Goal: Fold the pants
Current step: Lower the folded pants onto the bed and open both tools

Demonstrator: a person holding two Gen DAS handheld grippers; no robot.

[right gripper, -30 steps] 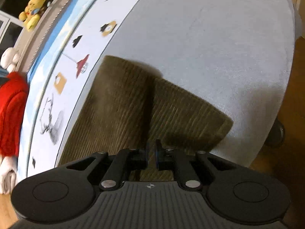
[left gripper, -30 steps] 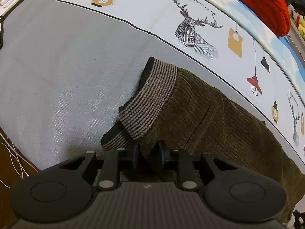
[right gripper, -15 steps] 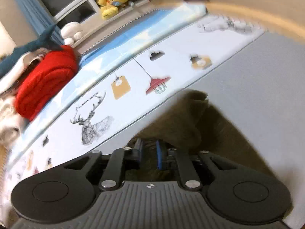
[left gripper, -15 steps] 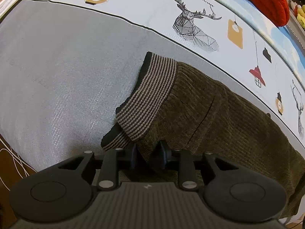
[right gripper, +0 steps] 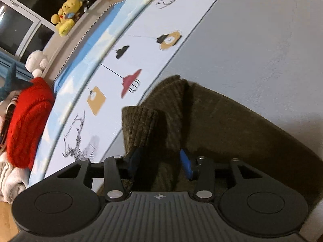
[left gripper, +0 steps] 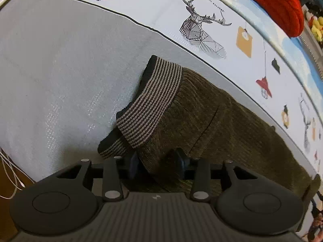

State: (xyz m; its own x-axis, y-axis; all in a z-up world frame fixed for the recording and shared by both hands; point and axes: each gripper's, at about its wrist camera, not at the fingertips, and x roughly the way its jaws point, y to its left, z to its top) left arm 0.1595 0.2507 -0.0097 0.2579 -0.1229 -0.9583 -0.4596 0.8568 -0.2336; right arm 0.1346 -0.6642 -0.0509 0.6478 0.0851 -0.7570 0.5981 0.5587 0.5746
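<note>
here both jaws stand parted around the pants [left gripper: 212, 125]; bare grey sheet [left gripper: 60, 70] leftward.

One pants [left gripper: 212, 125], two soft toys [right gripper: 65, 17], perhaps more.

Open grey sheet [left gripper: 60, 64] left of the pants [left gripper: 212, 121]; red sweater [right gripper: 26, 121] well apart.

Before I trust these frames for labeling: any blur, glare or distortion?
Left wrist view: sharp, fisheye bends the bedsheet edges, with faint sheen specks; pants crisp. Right wrist view: blur smears the print at left; strong fisheye curve; pants dark, in shadow.
</note>
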